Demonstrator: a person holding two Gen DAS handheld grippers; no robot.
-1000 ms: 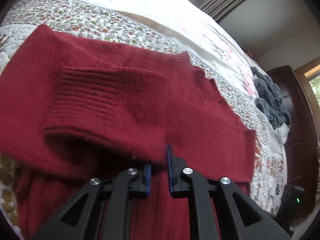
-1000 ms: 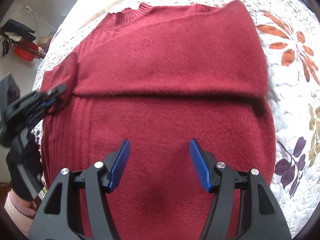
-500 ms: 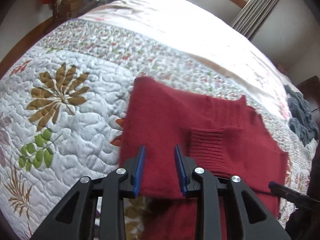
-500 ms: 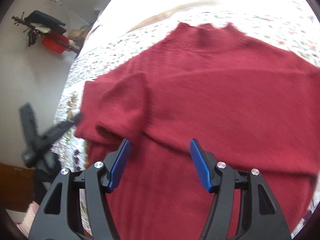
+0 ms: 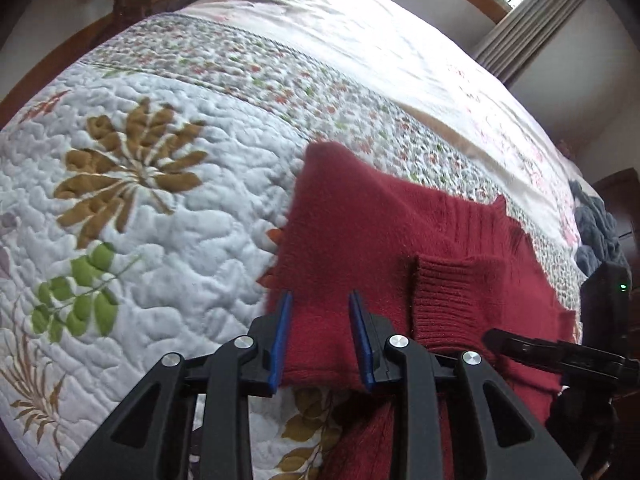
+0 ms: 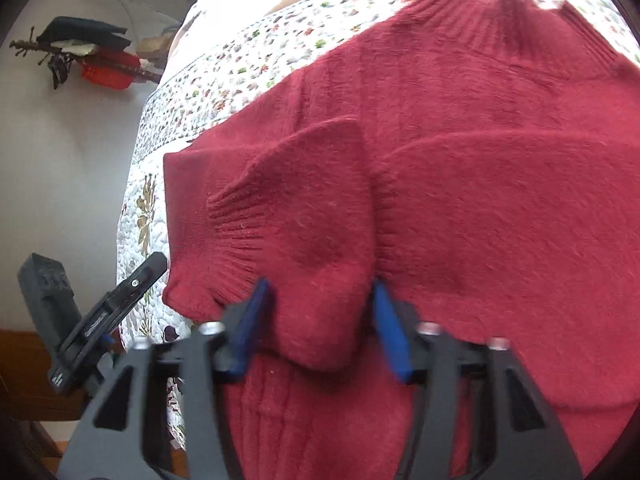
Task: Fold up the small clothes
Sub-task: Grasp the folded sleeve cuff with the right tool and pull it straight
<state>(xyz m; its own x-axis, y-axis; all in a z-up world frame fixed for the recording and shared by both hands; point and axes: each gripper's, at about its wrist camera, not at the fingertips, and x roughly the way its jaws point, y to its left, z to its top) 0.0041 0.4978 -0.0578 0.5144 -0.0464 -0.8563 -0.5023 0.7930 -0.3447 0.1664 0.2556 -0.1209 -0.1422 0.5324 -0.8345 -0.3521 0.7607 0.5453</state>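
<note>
A dark red knit sweater (image 6: 480, 160) lies on the floral quilt (image 5: 160, 260), its neck pointing to the far side. One sleeve is folded across the body, and its ribbed cuff (image 5: 444, 296) rests on top. In the left wrist view my left gripper (image 5: 320, 296) stands open over the sweater's left folded edge (image 5: 320, 240), just above the fabric. My right gripper (image 6: 320, 284) is also open, and the folded sleeve end (image 6: 304, 220) bulges up between its blurred blue pads. Each gripper shows at the edge of the other's view: the right gripper (image 5: 560, 354) and the left gripper (image 6: 120, 304).
A dark blue-grey garment (image 5: 596, 232) lies heaped at the bed's far right. Behind the bed hang curtains (image 5: 532, 20). A wall rack with dark and red items (image 6: 92, 56) is off to the left. The bed's left edge drops to a wooden floor.
My left gripper has opened, let the sleeve go and drawn back to the sweater's left edge. My right gripper, open throughout, has moved left to the folded cuff.
</note>
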